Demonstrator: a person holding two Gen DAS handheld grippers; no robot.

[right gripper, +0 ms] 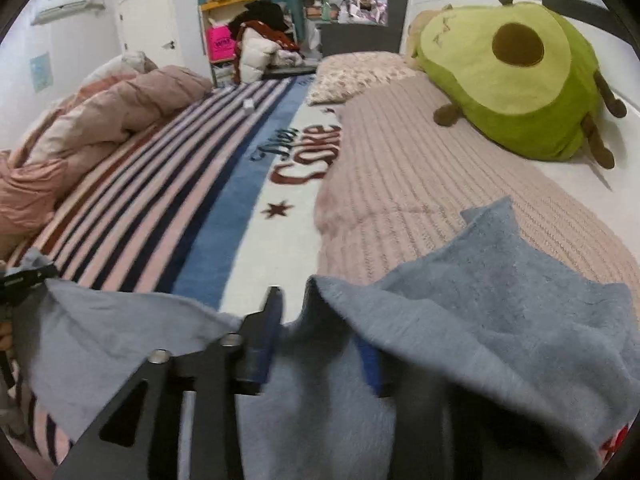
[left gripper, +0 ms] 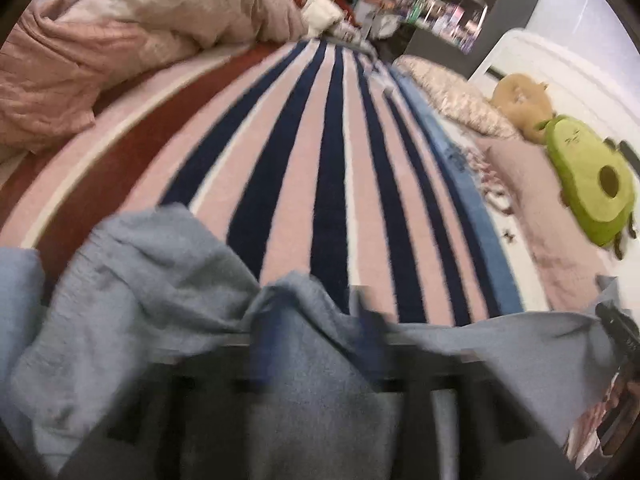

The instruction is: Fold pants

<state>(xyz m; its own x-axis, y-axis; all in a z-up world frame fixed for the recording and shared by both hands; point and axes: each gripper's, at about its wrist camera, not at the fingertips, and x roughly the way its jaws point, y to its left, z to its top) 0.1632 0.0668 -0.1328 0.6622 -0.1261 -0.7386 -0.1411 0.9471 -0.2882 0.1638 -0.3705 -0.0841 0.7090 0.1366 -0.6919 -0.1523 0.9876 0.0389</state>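
Note:
The pants (left gripper: pixel 152 280) are grey-blue fleece, bunched in the foreground on a striped blanket (left gripper: pixel 304 152). My left gripper (left gripper: pixel 318 336) is blurred; its blue fingers (left gripper: pixel 262 344) stand apart with a fold of the pants lying loosely between them, so it is open. In the right wrist view the pants (right gripper: pixel 500 300) drape over the right gripper (right gripper: pixel 320 340). Its left finger (right gripper: pixel 270 328) is bare and the other one is half covered by cloth. The jaws are apart and do not pinch the fabric. The left gripper's black body (right gripper: pixel 24 280) shows at that view's left edge.
The bed carries a rumpled pink comforter (left gripper: pixel 120 40) on the left, a knitted pink throw (right gripper: pixel 440 184), a patterned pillow (right gripper: pixel 352 72) and a green avocado plush (right gripper: pixel 508 76) against the white headboard. Shelves (left gripper: pixel 452 4) and piled clothes (right gripper: pixel 264 48) stand beyond the bed.

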